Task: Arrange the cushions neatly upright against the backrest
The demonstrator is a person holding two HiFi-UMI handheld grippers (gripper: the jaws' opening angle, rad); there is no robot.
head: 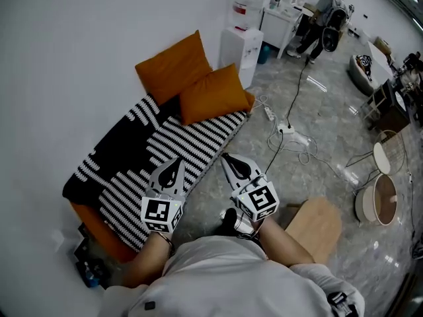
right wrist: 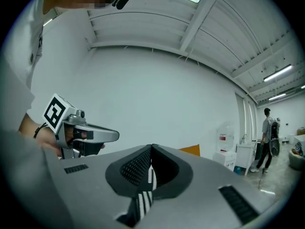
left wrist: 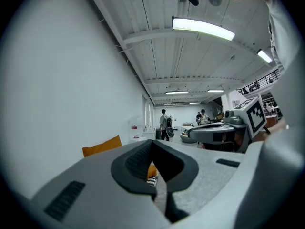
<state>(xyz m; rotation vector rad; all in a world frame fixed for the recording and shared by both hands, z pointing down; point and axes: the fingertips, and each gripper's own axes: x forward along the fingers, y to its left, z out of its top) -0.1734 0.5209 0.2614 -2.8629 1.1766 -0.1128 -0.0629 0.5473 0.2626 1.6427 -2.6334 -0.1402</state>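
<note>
Two orange cushions lie at the far end of a low sofa covered in a black and white striped throw (head: pixel 165 147). The larger cushion (head: pixel 173 67) leans against the white wall. The smaller cushion (head: pixel 213 93) lies in front of it, tilted. My left gripper (head: pixel 173 166) hovers over the throw's front edge, shut and empty. Level with it to the right, my right gripper (head: pixel 229 160) hangs over the floor, also shut and empty. In the left gripper view an orange cushion (left wrist: pixel 101 145) shows beyond the closed jaws. The right gripper view shows a cushion corner (right wrist: pixel 191 150).
A white water dispenser (head: pixel 240 51) stands just past the sofa's far end. Cables and a power strip (head: pixel 285 130) trail across the marble floor to the right. A wooden stool (head: pixel 316 224) sits near my right side. A person (head: pixel 324 18) stands by a desk far back.
</note>
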